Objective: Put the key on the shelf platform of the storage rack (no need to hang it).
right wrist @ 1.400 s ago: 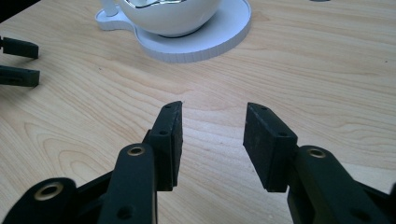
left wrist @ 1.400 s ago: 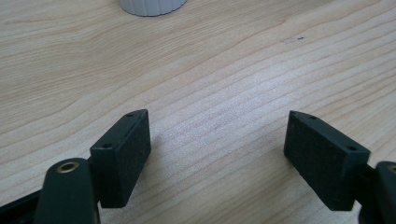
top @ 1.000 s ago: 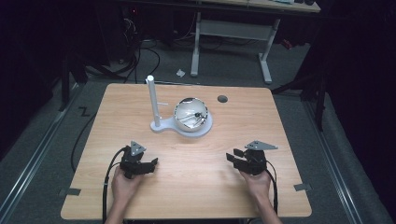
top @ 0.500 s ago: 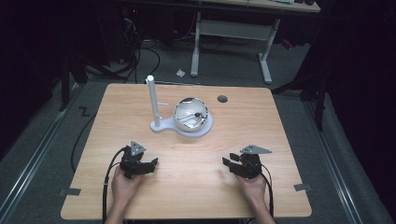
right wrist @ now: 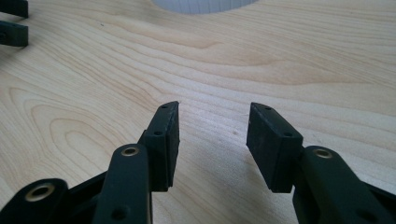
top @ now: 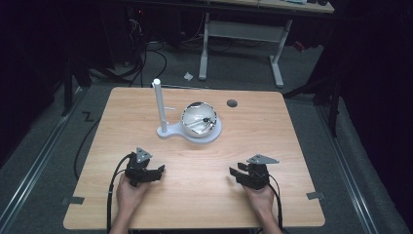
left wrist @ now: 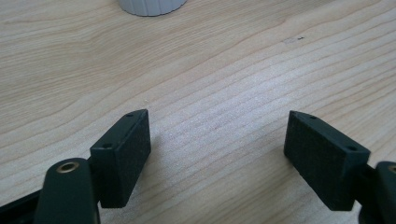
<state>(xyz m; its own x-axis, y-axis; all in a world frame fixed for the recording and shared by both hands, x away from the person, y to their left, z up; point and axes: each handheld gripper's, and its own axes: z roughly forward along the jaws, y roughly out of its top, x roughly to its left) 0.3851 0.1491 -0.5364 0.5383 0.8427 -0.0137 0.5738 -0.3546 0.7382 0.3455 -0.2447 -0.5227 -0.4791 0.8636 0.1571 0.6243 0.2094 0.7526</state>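
Observation:
A white stand [top: 168, 130] with an upright post [top: 159, 105] sits at the table's far middle. A shiny metal bowl [top: 199, 120] rests on the stand's round base. My left gripper [top: 155, 171] lies low over the wood at the near left, held by a hand. Its jaws stand wide open with nothing between them [left wrist: 217, 135]. My right gripper [top: 236, 173] is at the near right, also hand-held, its jaws open and empty [right wrist: 214, 116]. Both grippers are well short of the stand, whose white base edge [right wrist: 205, 4] shows far ahead of the right jaws.
The wooden table [top: 292, 146] has a small dark round hole [top: 232, 103] near its far edge. A cable [top: 114, 195] trails from the left gripper toward the near edge. Beyond the table are a dark floor, cables and a white desk frame [top: 241, 31].
The right gripper has slid a little left and toward the near edge. The left gripper has stayed in place.

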